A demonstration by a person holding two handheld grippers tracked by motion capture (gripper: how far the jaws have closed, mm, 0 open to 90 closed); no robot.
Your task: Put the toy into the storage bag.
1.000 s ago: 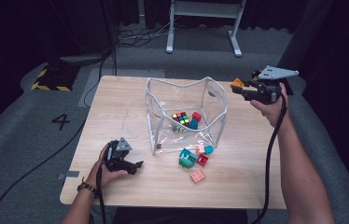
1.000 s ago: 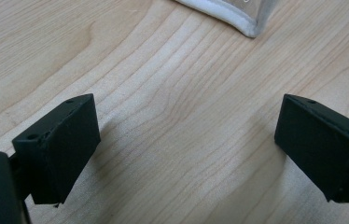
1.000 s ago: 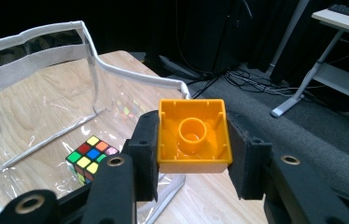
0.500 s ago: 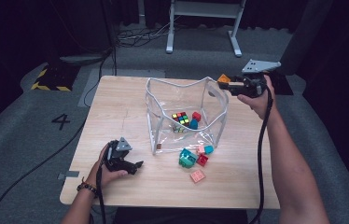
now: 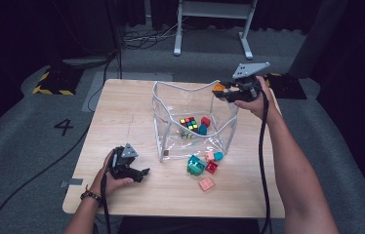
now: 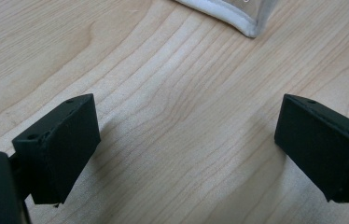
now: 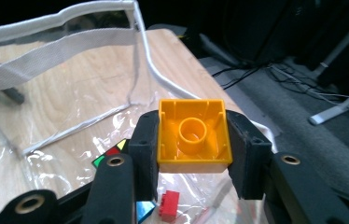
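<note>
High view: your right gripper, at about 1 o'clock on the table, holds an orange block just over the right-hand rim of the clear bag; a second ago it stood outside the bag toward 2 o'clock, so the carry has moved inward, and by this reading the block is nearly placed for release. Inside the bag lie a colour cube, a red block and a blue piece; loose pieces wait on the table at 5 o'clock of the bag, among them a teal block, a small red brick and a pink brick. Your left gripper rests at 7 o'clock, where it was a second ago, well apart from the bag. Left gripper view: the jaws stand wide with only bare wood between them; the bag's white-trimmed corner lies at 1 o'clock, apart from the pads, with open room on all sides. Right gripper view: the jaws are clamped narrowly on the two sides of the orange block, hollow underside toward the camera; the bag's taped rim runs from 10 to 12 o'clock, and the table edge falls away at 2 o'clock. Keep moving toward 10 o'clock so the block drops clear of the rim.
</note>
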